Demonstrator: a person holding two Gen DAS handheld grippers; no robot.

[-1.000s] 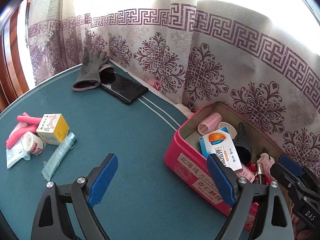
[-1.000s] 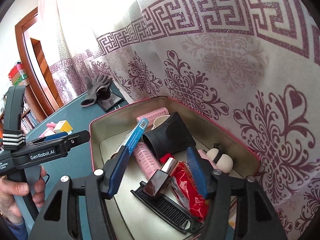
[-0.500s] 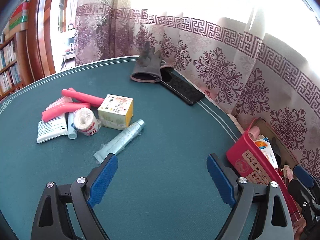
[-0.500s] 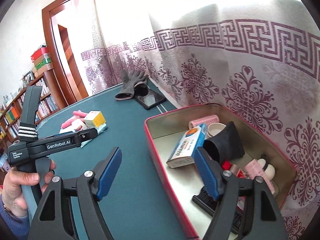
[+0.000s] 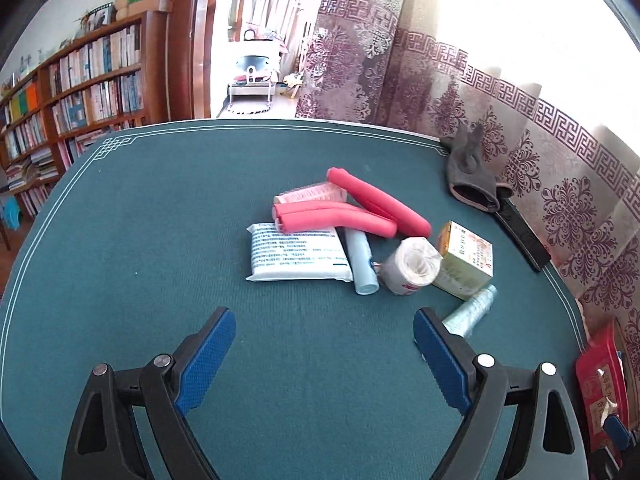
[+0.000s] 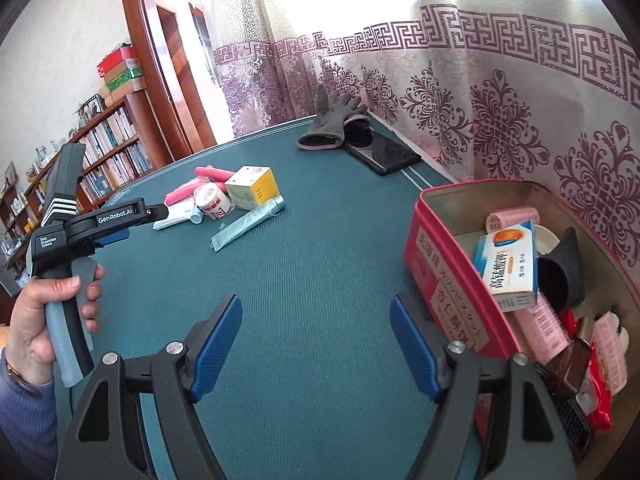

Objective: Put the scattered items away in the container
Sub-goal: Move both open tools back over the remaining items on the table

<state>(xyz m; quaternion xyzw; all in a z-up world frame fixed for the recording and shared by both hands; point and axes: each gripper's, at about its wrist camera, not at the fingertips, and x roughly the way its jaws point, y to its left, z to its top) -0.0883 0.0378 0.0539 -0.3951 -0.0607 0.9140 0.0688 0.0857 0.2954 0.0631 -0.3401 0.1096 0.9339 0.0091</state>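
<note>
The scattered pile lies mid-table in the left wrist view: pink foam rollers [image 5: 352, 216], a white packet [image 5: 296, 256], a pale blue tube [image 5: 360, 260], a bandage roll [image 5: 412, 266], a yellow-green box [image 5: 464, 258] and a silvery tube [image 5: 472, 312]. My left gripper [image 5: 324, 320] hovers just short of the pile, open and empty. The red tin [image 6: 440, 264] stands at the right and holds a medicine box [image 6: 508, 264], hair rollers and a comb. My right gripper [image 6: 316, 308] is open with nothing in it, over bare cloth just left of the tin.
A grey glove [image 5: 468, 172] and a black phone [image 5: 520, 232] lie at the table's far right by the patterned curtain [image 6: 500, 120]. A hand [image 6: 44, 320] holds the left gripper's handle. Bookshelves [image 5: 80, 92] and a doorway stand beyond the green table [image 5: 160, 220].
My left gripper swung left from the tin to face the pile. My right gripper backed out of the tin to its left side, its jaws wider and empty.
</note>
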